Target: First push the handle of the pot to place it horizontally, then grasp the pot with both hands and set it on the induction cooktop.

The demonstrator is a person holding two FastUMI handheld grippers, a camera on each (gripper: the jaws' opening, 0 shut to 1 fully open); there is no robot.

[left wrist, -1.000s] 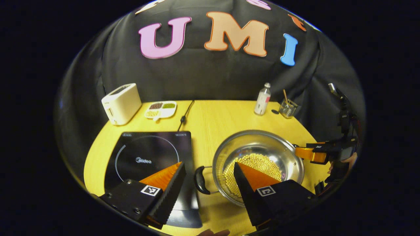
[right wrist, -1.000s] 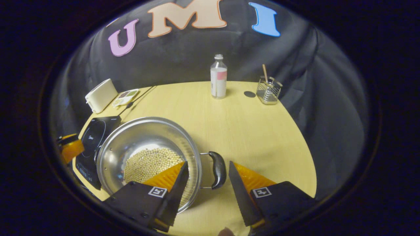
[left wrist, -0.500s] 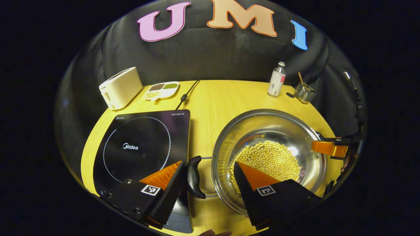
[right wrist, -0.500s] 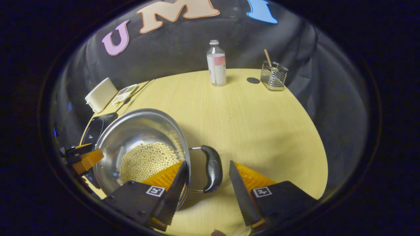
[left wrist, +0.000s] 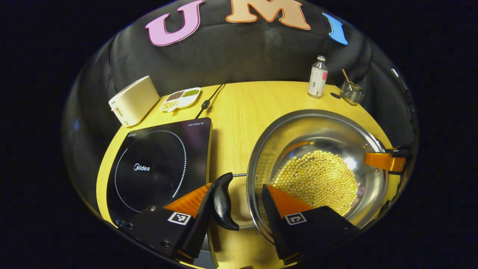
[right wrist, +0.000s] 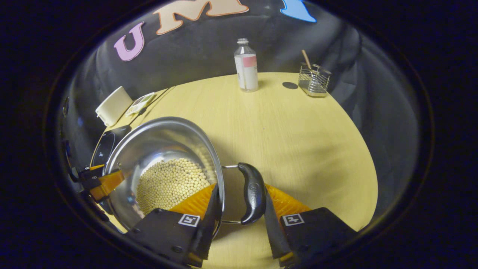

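Lower centre of each view: both grippers (left wrist: 236,201) (right wrist: 241,203), fingers wide, straddle the bean-filled steel pot's (left wrist: 317,149) black side handles (left wrist: 223,201) (right wrist: 253,192), readying its lift to the black induction cooktop (left wrist: 157,164)

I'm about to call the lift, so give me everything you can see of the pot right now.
The pot is a wide, shiny steel pan standing upright on the yellow table, right of the induction cooktop, not yet on it. A layer of pale beans covers its bottom. Each side has a black handle on wire brackets, lying level. The left gripper straddles one handle, the right gripper the other; jaws look open around both.
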